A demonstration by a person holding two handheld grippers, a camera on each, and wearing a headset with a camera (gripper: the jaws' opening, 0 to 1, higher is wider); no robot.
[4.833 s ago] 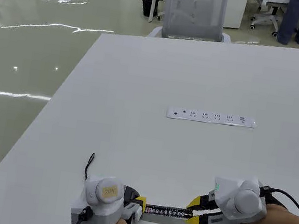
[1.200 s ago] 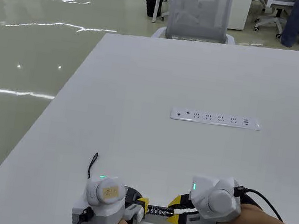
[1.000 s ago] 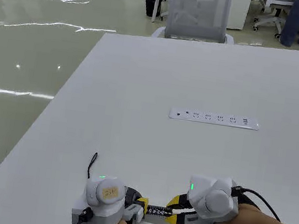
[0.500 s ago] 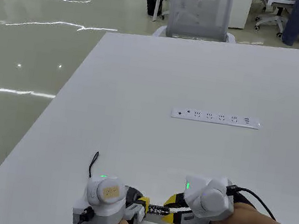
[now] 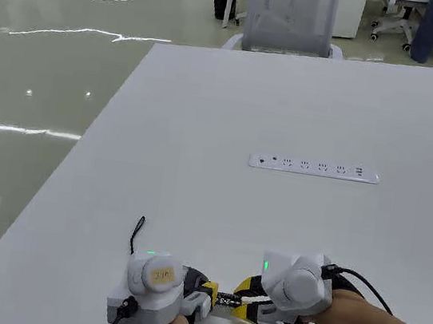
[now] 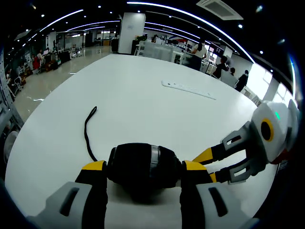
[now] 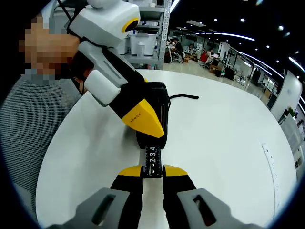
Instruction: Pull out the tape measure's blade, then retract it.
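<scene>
While the left hand-held gripper [image 6: 144, 168] clamps the rigid case [image 6: 136, 158], the right hand-held gripper [image 7: 152, 171] pinches the thin, springy, probably slippery blade [image 7: 152, 155] near its tip.

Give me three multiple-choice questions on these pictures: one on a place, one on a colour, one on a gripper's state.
1. Where does the power strip lie? A on the floor; B on the table; C on a chair.
2. What colour is the tape measure's case? A black; B red; C white.
3. The right gripper is: A open; B shut on the case; C shut on the blade.
Answers: 1 B, it lies on the white top; 2 A, black between the jaws of the left gripper; 3 C, its jaws pinch the numbered blade.
</scene>
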